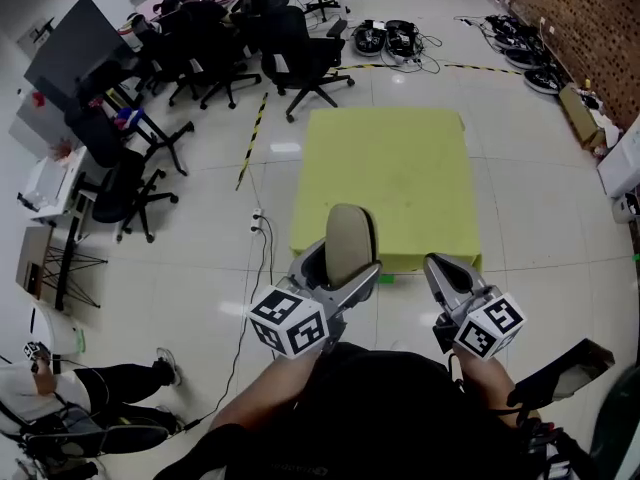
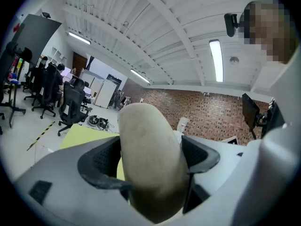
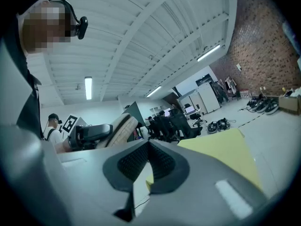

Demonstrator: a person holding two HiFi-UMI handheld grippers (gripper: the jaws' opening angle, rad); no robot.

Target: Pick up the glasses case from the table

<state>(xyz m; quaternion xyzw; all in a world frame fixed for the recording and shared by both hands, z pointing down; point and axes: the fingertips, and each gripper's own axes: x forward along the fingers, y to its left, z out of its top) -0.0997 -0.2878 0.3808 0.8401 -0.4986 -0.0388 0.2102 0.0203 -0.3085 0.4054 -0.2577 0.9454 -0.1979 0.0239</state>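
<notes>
Glasses case: one beige, oval, hard-shell glasses case (image 1: 348, 240), clamped in the left gripper (image 1: 340, 271) and held in the air, off the worktop.
Case relative to left gripper: in the left gripper view the case (image 2: 146, 135) stands upright between the two dark ribbed pads (image 2: 101, 161). Its lower end is sunk between the jaws and its rounded upper end rises well past the fingertips.
Left gripper state: the jaws press on the case's two sides, one on each.
Case relative to right gripper: off to its left and apart from it. In the right gripper view the case (image 3: 118, 127) shows tilted, with a seam running round its edge.
Right gripper state: the right gripper (image 3: 149, 160) has its pads brought together at the tips, with nothing between them.
Right gripper position: in the head view it (image 1: 446, 274) hangs just beside the near right corner of the worktop, over the floor.
Worktop: one square worktop with a yellow-green cover (image 1: 390, 168), beyond both grippers. In the head view the case's upper end overlaps its near edge.
Grippers: two, each with one black-and-white marker cube (image 1: 290, 323).
Surroundings: a cluster of black office chairs (image 1: 300, 53) stands on the white tiled floor beyond the worktop; their number cannot be counted. One person sits on the floor at lower left (image 1: 70, 403).
</notes>
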